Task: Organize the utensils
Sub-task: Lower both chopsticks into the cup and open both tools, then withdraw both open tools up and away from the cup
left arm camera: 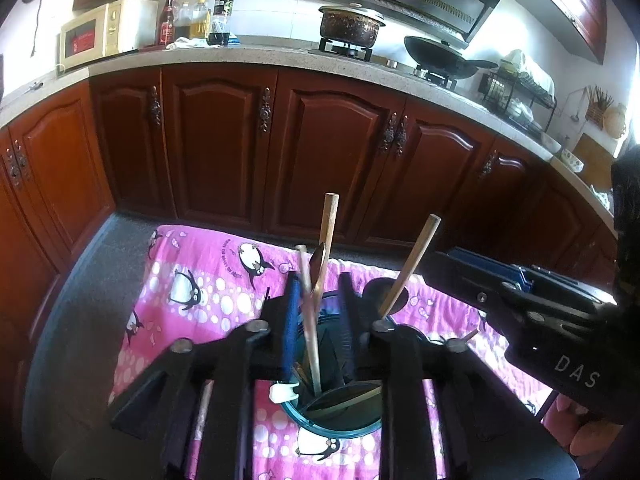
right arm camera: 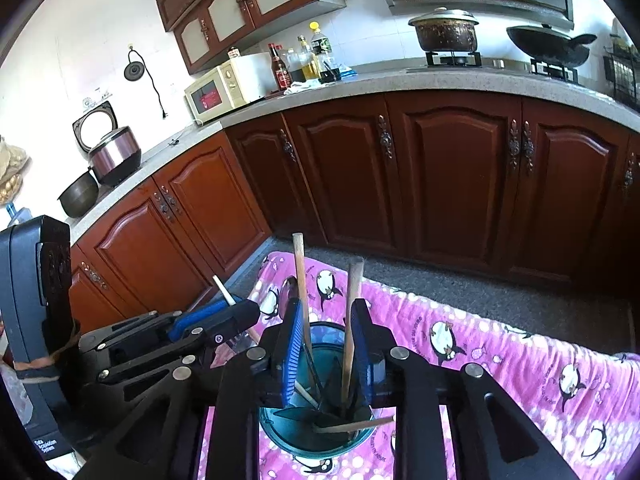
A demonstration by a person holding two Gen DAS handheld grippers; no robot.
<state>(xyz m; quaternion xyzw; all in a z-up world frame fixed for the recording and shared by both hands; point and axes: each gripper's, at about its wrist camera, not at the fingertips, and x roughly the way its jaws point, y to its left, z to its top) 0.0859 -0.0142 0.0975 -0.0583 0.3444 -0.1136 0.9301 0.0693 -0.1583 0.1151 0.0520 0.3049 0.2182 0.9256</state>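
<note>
Blue translucent cup – utensil holder, upright on a pink penguin-print cloth, directly below and between the fingertips of both tools. Left gripper: jaws parted, nothing clamped; pale blurred handle and dark spoon standing loose in the gap, close to the blue left pad, contact not determinable. Tall wooden handle rising past the fingertips, long axis near upright; second wooden handle leaning off to the right, outside these jaws. Right gripper: jaws likewise parted, two wooden handles between them, one just beside each pad, neither visibly squeezed. Thin stick lying across the cup mouth, near level. Both hands about equally near to the cup, right tool entering the left wrist view from the right side. Judged: pieces already lodged in the cup, so any withdrawal best made upward along the handles' axis – a sideways pull likely to tip the cup. Legible writing: "DAS" in pale capitals on the right tool's body. Print on cloth, bottles and microwave too small to read.
</note>
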